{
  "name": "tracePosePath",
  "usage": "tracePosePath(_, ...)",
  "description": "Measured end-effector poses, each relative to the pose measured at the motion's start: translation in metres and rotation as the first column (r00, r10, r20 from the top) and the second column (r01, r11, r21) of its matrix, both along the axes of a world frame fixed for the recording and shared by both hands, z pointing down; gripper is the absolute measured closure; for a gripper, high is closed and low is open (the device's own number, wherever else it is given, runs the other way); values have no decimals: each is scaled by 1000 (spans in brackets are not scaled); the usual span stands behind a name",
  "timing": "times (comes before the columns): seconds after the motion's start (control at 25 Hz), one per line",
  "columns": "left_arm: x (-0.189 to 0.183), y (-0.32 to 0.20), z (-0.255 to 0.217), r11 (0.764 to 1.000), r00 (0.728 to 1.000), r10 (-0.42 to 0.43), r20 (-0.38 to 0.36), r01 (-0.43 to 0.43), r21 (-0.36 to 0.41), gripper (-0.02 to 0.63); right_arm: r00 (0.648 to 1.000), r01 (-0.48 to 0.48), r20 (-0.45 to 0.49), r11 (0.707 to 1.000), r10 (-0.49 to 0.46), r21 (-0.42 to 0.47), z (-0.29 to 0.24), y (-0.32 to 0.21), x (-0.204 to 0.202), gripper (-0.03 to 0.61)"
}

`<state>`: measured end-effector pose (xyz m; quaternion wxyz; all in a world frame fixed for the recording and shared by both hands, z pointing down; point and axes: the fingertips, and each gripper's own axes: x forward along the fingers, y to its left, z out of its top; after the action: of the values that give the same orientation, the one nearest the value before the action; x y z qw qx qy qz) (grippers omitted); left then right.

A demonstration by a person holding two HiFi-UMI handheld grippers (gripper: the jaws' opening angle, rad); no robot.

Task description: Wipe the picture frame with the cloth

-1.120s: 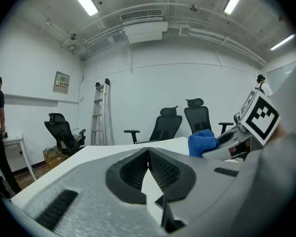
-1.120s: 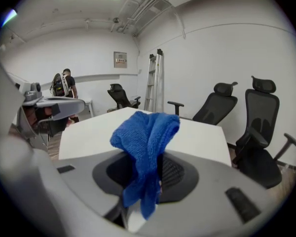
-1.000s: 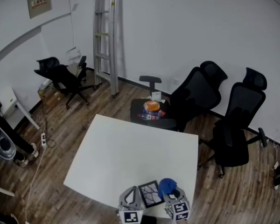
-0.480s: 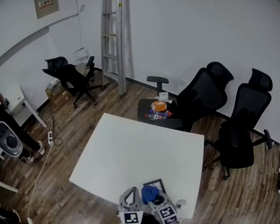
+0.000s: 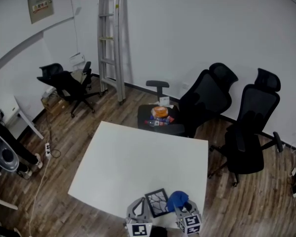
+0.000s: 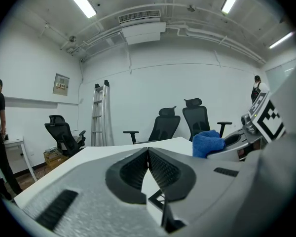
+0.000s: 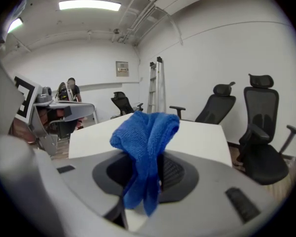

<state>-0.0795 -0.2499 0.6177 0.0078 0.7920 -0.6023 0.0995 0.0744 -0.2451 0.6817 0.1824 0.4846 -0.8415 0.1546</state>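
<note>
A small black picture frame point(image 5: 157, 202) with a cracked-line pattern sits at the near edge of the white table point(image 5: 138, 162). My left gripper point(image 5: 139, 204) is at the frame's left side. In the left gripper view the jaws point(image 6: 148, 154) are pressed together with a black frame corner point(image 6: 157, 200) caught low between them. My right gripper point(image 5: 183, 207) is shut on a bunched blue cloth point(image 5: 177, 199), which hangs just to the right of the frame. In the right gripper view the blue cloth point(image 7: 145, 132) stands up out of the shut jaws point(image 7: 153, 159).
Two black office chairs point(image 5: 251, 127) stand right of the table. A third chair point(image 5: 160, 117) at the far edge holds an orange item and bottles. A ladder point(image 5: 111, 38) leans on the back wall. Another chair point(image 5: 64, 83) and a person point(image 5: 0, 132) are at the left.
Half a second ago the blue cloth lay over the frame's left part. It has since moved right and the whole frame shows again. The left gripper stays in place.
</note>
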Motion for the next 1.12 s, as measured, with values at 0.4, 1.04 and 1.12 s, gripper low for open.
tracePosePath(0.4, 3, 3, 0, 1000, 1000, -12, -24, 12, -1, 611, 979, 92, 180, 995, -95, 23, -35, 22, -31, 461)
tracePosePath(1.04, -19, 15, 7, 997, 997, -76, -25, 76, -23, 611, 985, 163, 51, 987, -163, 7, 8, 42, -49, 460)
tracePosePath(1.12, -12, 13, 8, 998, 998, -58, -36, 58, -25, 611, 994, 99, 43, 995, -99, 8, 10, 40, -26, 462)
